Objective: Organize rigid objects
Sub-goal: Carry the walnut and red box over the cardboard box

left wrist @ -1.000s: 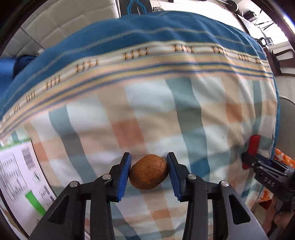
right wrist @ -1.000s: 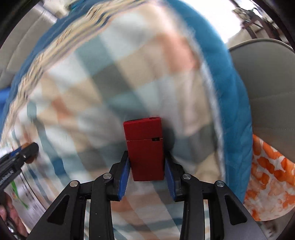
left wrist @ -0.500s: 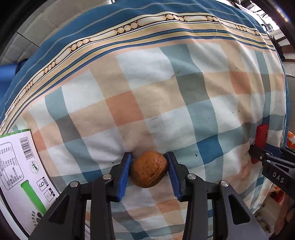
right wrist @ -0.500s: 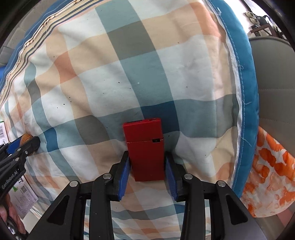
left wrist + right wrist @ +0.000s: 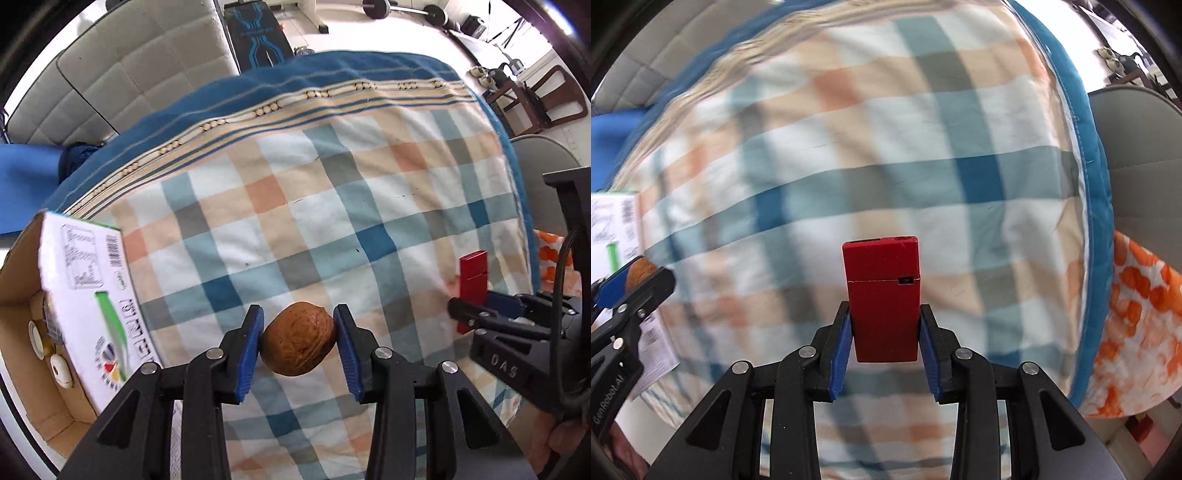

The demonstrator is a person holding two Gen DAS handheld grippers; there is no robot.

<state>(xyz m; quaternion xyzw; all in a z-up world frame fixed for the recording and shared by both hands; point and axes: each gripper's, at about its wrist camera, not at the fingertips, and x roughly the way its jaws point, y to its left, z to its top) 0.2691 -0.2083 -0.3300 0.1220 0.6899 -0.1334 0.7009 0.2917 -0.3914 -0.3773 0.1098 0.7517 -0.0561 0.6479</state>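
A brown walnut [image 5: 297, 338] is clamped between the blue pads of my left gripper [image 5: 298, 314], which is shut on it and held above the checked blanket [image 5: 332, 184]. My right gripper [image 5: 883, 310] grips a red rectangular case [image 5: 881, 273] upright. Its jaws are closing, with the pads pressed on both sides of the case. The left wrist view shows the right gripper [image 5: 465, 314] at the right edge, the red case [image 5: 473, 266] sticking out of it. In the right wrist view the left gripper [image 5: 639, 277] and its walnut [image 5: 641, 267] sit at the far left.
An open cardboard box [image 5: 22, 314] with a white printed flap [image 5: 92, 288] stands at the blanket's left edge, with small round items [image 5: 61, 371] inside. A grey padded sofa [image 5: 129, 66] lies beyond. A grey chair [image 5: 1145, 166] and an orange-patterned cloth [image 5: 1137, 332] are on the right.
Both grippers have lifted away from the blanket with their objects still held. The left view has pulled back, so the cardboard box's inside and the sofa now show.
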